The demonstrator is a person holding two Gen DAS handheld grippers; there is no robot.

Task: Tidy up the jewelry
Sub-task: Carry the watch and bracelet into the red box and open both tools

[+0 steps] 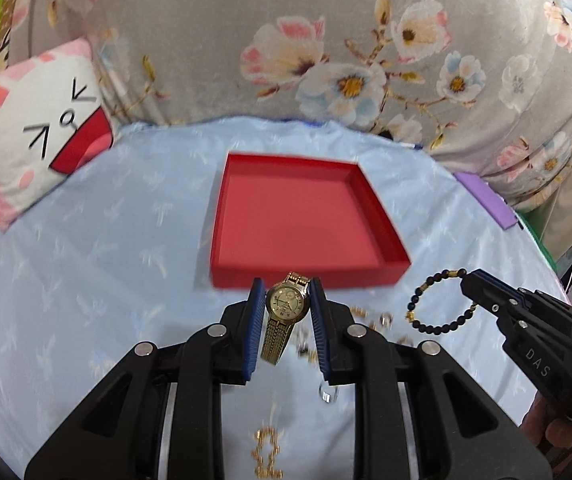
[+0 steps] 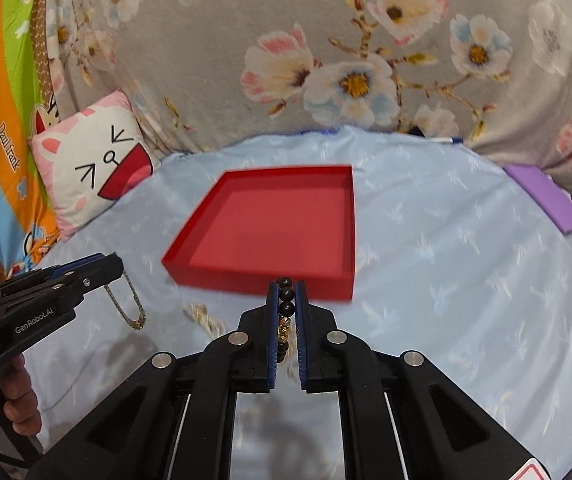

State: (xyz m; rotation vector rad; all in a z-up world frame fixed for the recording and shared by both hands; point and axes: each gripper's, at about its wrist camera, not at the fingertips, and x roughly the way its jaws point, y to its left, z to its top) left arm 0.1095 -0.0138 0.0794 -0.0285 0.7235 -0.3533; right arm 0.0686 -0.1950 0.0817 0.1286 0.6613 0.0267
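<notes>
Both tongs carry jewelry, left tongs (image 1: 287,300) clamping a gold metal wristwatch (image 1: 286,310), right tongs (image 2: 287,292) pinching a dark beaded bracelet (image 2: 286,306); next, probably release into the far shallow red square tray (image 1: 309,276).

A cat-face pillow (image 1: 42,128) leans at the far left edge of a pale blue bedsheet (image 1: 86,280). Behind both hangs a grey floral cloth (image 1: 325,40). A purple pad (image 2: 545,196) lies at the sheet's far right edge. A bright cartoon blanket (image 2: 2,120) shows left of the pillow.
</notes>
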